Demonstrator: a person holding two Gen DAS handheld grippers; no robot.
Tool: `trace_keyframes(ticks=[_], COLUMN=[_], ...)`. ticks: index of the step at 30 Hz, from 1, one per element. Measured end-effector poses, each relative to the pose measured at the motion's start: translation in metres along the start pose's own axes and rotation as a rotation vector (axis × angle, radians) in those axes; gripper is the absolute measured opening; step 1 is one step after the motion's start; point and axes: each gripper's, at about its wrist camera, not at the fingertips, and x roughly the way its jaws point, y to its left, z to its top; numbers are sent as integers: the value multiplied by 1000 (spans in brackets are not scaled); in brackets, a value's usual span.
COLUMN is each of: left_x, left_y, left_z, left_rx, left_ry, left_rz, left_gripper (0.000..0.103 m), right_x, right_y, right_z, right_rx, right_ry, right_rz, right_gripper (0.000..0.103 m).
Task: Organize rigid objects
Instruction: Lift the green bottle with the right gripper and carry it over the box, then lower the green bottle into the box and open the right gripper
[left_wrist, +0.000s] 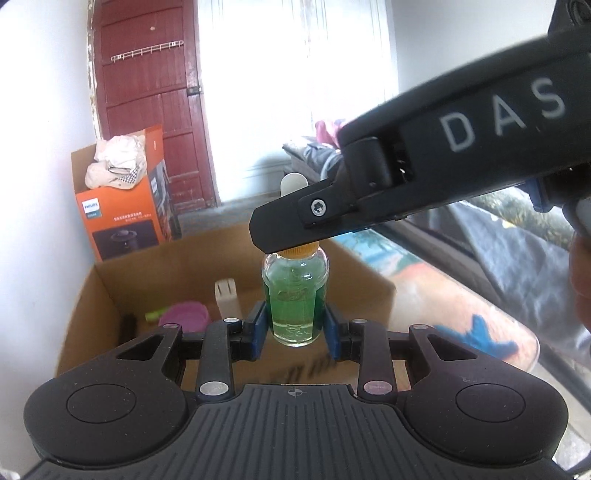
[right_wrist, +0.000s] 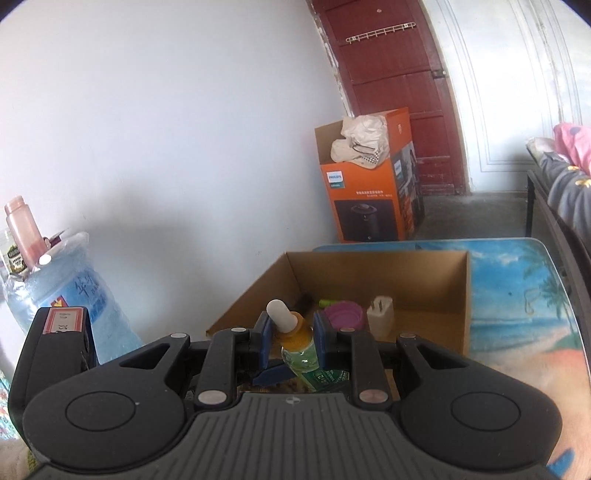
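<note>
In the left wrist view, the left gripper (left_wrist: 295, 325) has its blue pads closed against the sides of a small glass dropper bottle (left_wrist: 295, 295) of green liquid, holding it upright above the open cardboard box (left_wrist: 122, 273). The right gripper (left_wrist: 280, 236) comes in from the upper right and covers the bottle's orange collar (left_wrist: 298, 253), with the white rubber bulb (left_wrist: 293, 184) showing behind it. Low in the box lie a purple round lid (left_wrist: 184, 315), a white plug adapter (left_wrist: 227, 297) and a lime-green item (left_wrist: 155, 315). In the right wrist view, the right gripper (right_wrist: 291, 330) has its pads close on either side of the collar (right_wrist: 295, 332) and bulb (right_wrist: 281, 314); whether they press it or only bracket it I cannot tell. The bottle (right_wrist: 301, 356) hangs just in front of the box (right_wrist: 373, 269), which sits on a beach-print table (right_wrist: 524, 295). This looks like a two-handed transfer or a steadying of the bottle before it goes into the box. To do it well, one gripper should keep firm hold until the other is seated on the rigid collar, not the soft bulb. Then lower the bottle upright onto bare cardboard beside the plug adapter (right_wrist: 380, 319) and purple round lid (right_wrist: 345, 314), since the glass is smooth and could slip.
</note>
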Motion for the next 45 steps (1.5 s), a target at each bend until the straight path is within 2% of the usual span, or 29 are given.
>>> trace_keyframes(ticks=[7, 14, 22, 24, 30, 35, 39, 45], left_x=[53, 132, 205, 212, 229, 240, 247, 247], left_y=[15, 22, 25, 31, 37, 33, 39, 43], left_z=[38, 52, 55, 59, 67, 66, 66, 69], left_rx=[-19, -21, -26, -61, -55, -44, -82, -102], left_ry=[47, 213, 385, 410, 480, 491, 515, 509], left_rz=[-11, -33, -67, -105, -111, -95, -114, -112], left_gripper=[31, 31, 31, 31, 31, 31, 31, 32], right_x=[39, 101, 156, 165, 177, 180, 186, 189], right_y=[-42, -110, -155, -161, -172, -173, -175, -164], right_z=[41, 57, 50, 50, 50, 51, 50, 48], right_rx=[25, 149, 175, 172, 171, 146, 133, 57], right_ry=[44, 162, 255, 261, 280, 283, 295, 301], right_rz=[13, 18, -24, -30, -40, -63, -72, -99], right_gripper=[25, 25, 24, 24, 23, 23, 22, 23])
